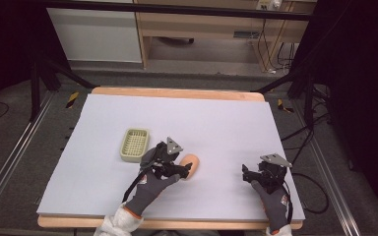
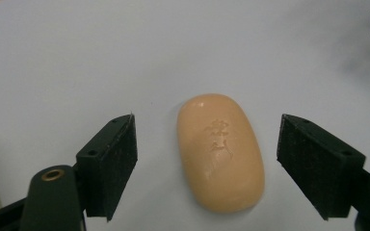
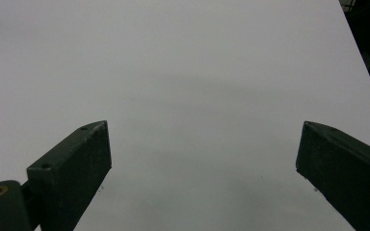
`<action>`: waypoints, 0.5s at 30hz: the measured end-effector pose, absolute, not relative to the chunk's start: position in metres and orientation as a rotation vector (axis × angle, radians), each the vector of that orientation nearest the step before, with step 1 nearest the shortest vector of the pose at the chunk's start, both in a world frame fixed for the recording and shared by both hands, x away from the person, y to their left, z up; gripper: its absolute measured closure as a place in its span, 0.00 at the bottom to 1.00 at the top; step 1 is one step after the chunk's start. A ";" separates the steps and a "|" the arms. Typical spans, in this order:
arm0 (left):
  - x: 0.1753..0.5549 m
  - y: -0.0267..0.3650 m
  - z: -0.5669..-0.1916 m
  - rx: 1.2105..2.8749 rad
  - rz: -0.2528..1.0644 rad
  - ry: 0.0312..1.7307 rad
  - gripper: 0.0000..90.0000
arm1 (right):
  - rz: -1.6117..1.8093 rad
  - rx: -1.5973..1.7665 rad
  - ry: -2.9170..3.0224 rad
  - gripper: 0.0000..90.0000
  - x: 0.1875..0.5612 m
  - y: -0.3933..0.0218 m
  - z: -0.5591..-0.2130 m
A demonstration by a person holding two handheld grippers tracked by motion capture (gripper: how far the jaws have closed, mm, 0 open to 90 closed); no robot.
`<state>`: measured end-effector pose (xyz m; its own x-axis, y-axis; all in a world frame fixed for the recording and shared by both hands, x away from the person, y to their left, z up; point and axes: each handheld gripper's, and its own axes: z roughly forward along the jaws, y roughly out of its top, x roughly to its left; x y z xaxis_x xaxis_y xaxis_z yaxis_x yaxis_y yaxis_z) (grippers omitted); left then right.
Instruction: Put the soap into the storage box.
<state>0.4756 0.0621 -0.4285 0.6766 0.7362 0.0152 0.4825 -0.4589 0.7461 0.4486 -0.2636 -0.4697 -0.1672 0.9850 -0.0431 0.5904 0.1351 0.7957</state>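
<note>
An oval peach-coloured soap bar (image 2: 220,151) with an embossed mark lies flat on the white table sheet (image 1: 202,123). My left gripper (image 2: 207,166) is open, its two jaws standing on either side of the soap without touching it. From above, the soap bar (image 1: 190,165) shows just right of the left gripper (image 1: 183,169), near the table's front middle. A pale green slotted soap dish (image 1: 134,144) sits to the left of that gripper. My right gripper (image 1: 246,174) is open over bare sheet at the front right, and the right gripper (image 3: 202,159) holds nothing between its jaws.
The white sheet covers a wooden table whose edge (image 1: 177,92) shows at the back. Dark stands and cables (image 1: 300,132) run along the floor on the right. A wooden cabinet (image 1: 202,29) stands behind the table.
</note>
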 end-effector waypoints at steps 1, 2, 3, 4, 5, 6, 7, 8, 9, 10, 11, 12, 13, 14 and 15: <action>0.477 0.060 -0.430 2.149 0.429 0.940 0.23 | 0.864 1.513 1.831 0.06 0.449 -0.264 -0.470; 0.478 0.059 -0.431 2.152 0.429 0.939 0.23 | 0.864 1.513 1.831 0.06 0.449 -0.264 -0.470; 0.478 0.059 -0.432 2.154 0.429 0.941 0.23 | 0.865 1.513 1.829 0.06 0.449 -0.264 -0.470; 0.479 0.058 -0.432 2.156 0.425 0.941 0.23 | 0.863 1.515 1.829 0.06 0.449 -0.264 -0.470; 0.480 0.057 -0.433 2.158 0.427 0.942 0.23 | 0.859 1.519 1.828 0.06 0.449 -0.264 -0.470; 0.480 0.057 -0.434 2.159 0.422 0.944 0.23 | 0.853 1.515 1.830 0.06 0.449 -0.264 -0.470; 0.481 0.056 -0.435 2.168 0.427 0.938 0.23 | 0.854 1.520 1.833 0.06 0.449 -0.264 -0.470; 0.482 0.055 -0.436 2.167 0.422 0.940 0.23 | 0.853 1.520 1.833 0.06 0.449 -0.264 -0.470; 0.482 0.054 -0.437 2.174 0.421 0.939 0.23 | 0.856 1.520 1.832 0.06 0.449 -0.264 -0.470; 0.483 0.052 -0.438 2.174 0.419 0.938 0.23 | 0.858 1.521 1.830 0.06 0.449 -0.264 -0.470; 0.483 0.051 -0.439 2.179 0.418 0.938 0.23 | 0.860 1.521 1.829 0.06 0.449 -0.264 -0.470; 0.484 0.050 -0.440 2.180 0.416 0.941 0.23 | 0.862 1.522 1.828 0.06 0.449 -0.264 -0.470; 0.485 0.049 -0.442 2.186 0.411 0.939 0.23 | 0.862 1.525 1.830 0.06 0.449 -0.265 -0.470; 0.485 0.047 -0.442 2.191 0.406 0.939 0.23 | 0.860 1.527 1.829 0.06 0.449 -0.265 -0.470; 0.486 0.046 -0.443 2.194 0.405 0.937 0.23 | 0.861 1.525 1.830 0.06 0.449 -0.265 -0.470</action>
<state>0.4859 0.0459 -0.4434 0.6887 0.7249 0.0102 0.5037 -0.4886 0.7124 0.4488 -0.2649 -0.4705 -0.1609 0.9861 -0.0404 0.5976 0.1299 0.7912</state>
